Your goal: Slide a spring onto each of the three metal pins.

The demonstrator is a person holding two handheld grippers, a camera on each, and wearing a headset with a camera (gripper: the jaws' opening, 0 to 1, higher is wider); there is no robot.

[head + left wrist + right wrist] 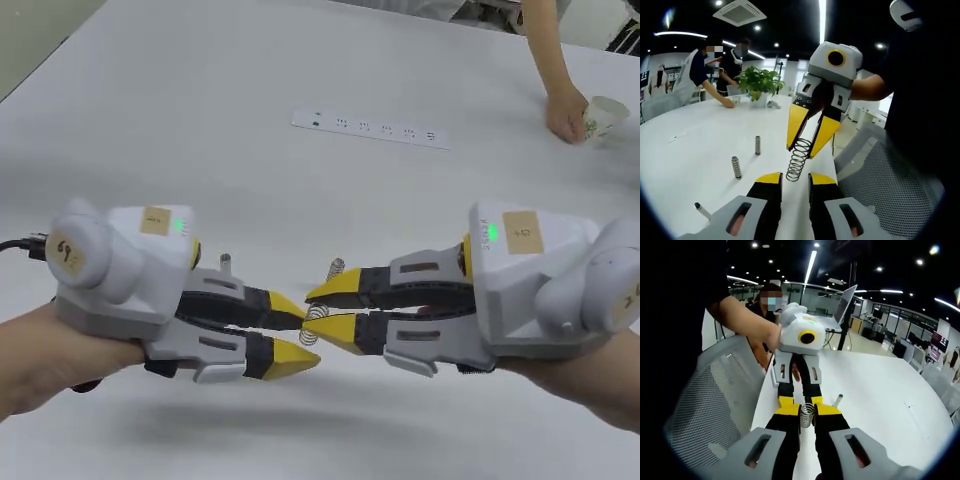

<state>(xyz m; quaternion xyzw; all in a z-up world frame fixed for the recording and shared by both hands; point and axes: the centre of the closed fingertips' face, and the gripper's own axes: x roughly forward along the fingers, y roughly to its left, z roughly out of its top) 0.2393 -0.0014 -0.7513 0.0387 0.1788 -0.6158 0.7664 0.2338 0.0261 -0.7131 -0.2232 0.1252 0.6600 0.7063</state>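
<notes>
- Right gripper (316, 315): we're pinching the spring (314, 328) btwn its yellow tips, w/ the jaws pressing on the coil from both sides.
- Left gripper (795, 179): we're holding it tip-to-tip w/ the right one. Its jaws are standing a little apart, w/ the spring's free end sitting btwn the tips. We can't tell whether they're touching the coil.
- We're carrying the spring in the air over the white table (200, 120), stretched btwn the two sets of tips and sitting on no pin.
- In the left gripper view we're seeing three pins standing on the table, left of the jaws. The nearer pin (736, 167) and the farther pin (758, 145) are each wearing a spring of their own. The bare pin (701, 210) is showing closest to the camera, at lower left.
- In the head view the pins are sitting just behind the gripper tips, near the held spring but apart from it.
- Across the table a power strip (370, 128) is lying flat, well apart from the pins.
- At the far right a person's hand (568, 115) is resting just beside a paper cup (603, 118).
- In the left gripper view a potted plant (760, 82) is standing at the table's far end, and a mesh chair (880, 170) is sitting right of the jaws.
</notes>
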